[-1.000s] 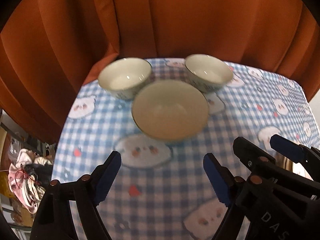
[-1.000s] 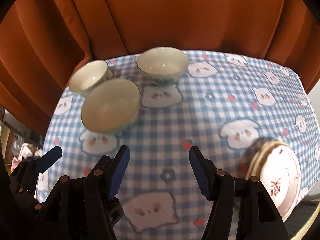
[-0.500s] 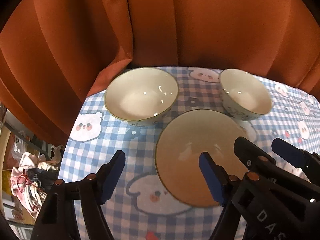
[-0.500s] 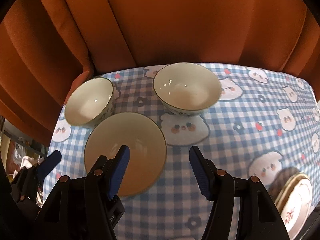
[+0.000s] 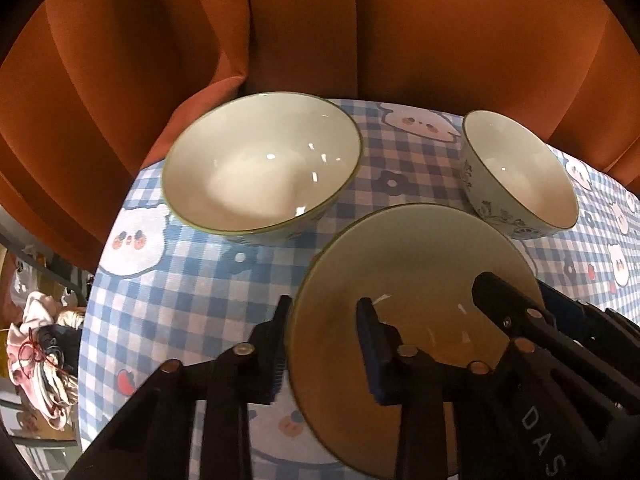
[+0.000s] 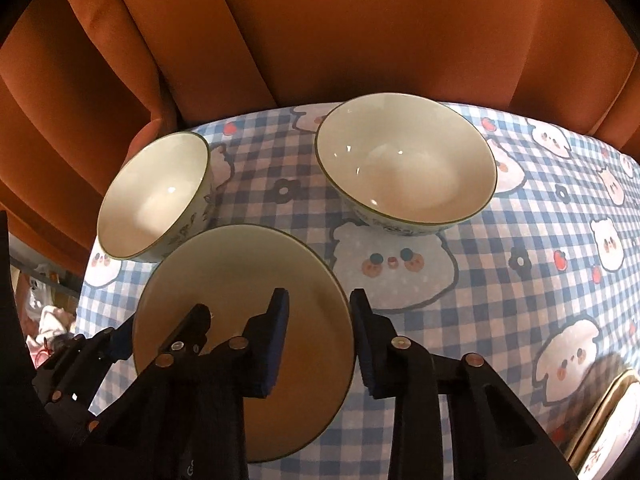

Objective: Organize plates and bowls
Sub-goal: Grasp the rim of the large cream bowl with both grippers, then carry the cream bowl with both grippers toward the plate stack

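Observation:
Three cream bowls stand on a blue checked tablecloth [image 6: 500, 300]. The nearest bowl [image 5: 420, 264] [image 6: 240, 272] is shallow and wide. My left gripper [image 5: 324, 320] [image 6: 160, 324] straddles its left rim, one finger outside and one inside. Its jaws are closing and the pads meet the wall. My right gripper [image 6: 320, 308] [image 5: 520, 292] straddles the right rim the same way, jaws closing on it. A second bowl [image 5: 260, 168] [image 6: 156, 200] sits behind to the left. A third bowl [image 5: 520, 176] [image 6: 408, 168] sits behind to the right.
An orange curtain [image 6: 340, 32] hangs right behind the table's far edge. Stacked plates [image 6: 608, 420] with a red pattern lie near the table's right edge. Clothes and clutter [image 5: 40, 344] lie on the floor beyond the left edge.
Both grippers have come forward and down onto the nearest bowl. Their jaws have narrowed from wide open to pinching its left and right rims.

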`<state>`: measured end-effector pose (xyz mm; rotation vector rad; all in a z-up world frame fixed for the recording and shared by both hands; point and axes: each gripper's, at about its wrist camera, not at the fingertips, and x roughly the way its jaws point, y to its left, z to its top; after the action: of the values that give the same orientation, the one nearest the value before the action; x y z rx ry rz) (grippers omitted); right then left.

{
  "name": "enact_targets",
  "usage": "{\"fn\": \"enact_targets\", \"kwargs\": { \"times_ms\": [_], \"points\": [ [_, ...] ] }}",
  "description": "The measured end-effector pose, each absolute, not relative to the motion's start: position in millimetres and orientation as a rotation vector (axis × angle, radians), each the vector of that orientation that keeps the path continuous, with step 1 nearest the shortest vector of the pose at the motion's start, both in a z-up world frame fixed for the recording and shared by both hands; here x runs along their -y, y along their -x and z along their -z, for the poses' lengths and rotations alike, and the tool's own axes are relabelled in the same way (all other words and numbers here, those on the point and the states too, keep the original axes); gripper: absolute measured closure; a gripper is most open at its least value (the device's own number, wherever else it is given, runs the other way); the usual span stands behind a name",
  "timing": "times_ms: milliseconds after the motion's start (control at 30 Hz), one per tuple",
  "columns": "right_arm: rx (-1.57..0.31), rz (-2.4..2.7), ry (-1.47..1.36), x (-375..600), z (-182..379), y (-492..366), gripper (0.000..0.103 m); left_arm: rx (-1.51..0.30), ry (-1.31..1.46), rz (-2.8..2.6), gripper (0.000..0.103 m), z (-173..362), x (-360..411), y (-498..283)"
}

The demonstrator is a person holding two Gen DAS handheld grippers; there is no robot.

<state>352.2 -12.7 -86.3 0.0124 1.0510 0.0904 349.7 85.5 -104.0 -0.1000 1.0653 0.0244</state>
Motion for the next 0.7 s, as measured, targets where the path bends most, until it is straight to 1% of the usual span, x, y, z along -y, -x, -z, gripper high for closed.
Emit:
{"fn": "enact_targets", "kwargs": {
  "times_ms": [67, 133, 400, 700],
  "points": [
    [-1.054, -0.087, -0.012, 13.5, 87.1, -354.2, 0.076, -1.062, 0.094, -0.033, 0.073, 103.1, -84.4, -350.3],
    [-1.059, -0.087, -0.01, 14.1, 87.2, -355.0, 0.077, -1.067, 0.092, -0.034, 0.073, 102.6, -84.2, -350.4],
    [-1.06, -0.092, -0.009, 13.0, 77.6, -344.7, 0.077, -1.057, 0.087, -0.023, 0.073, 90.9, -84.3, -336.9],
    [-1.008, -0.074, -0.011, 19.3, 46.2, -311.4, 0.077, -1.0, 0.086, 0.0, 0.073, 58.3, -79.5, -306.0]
  ]
}}
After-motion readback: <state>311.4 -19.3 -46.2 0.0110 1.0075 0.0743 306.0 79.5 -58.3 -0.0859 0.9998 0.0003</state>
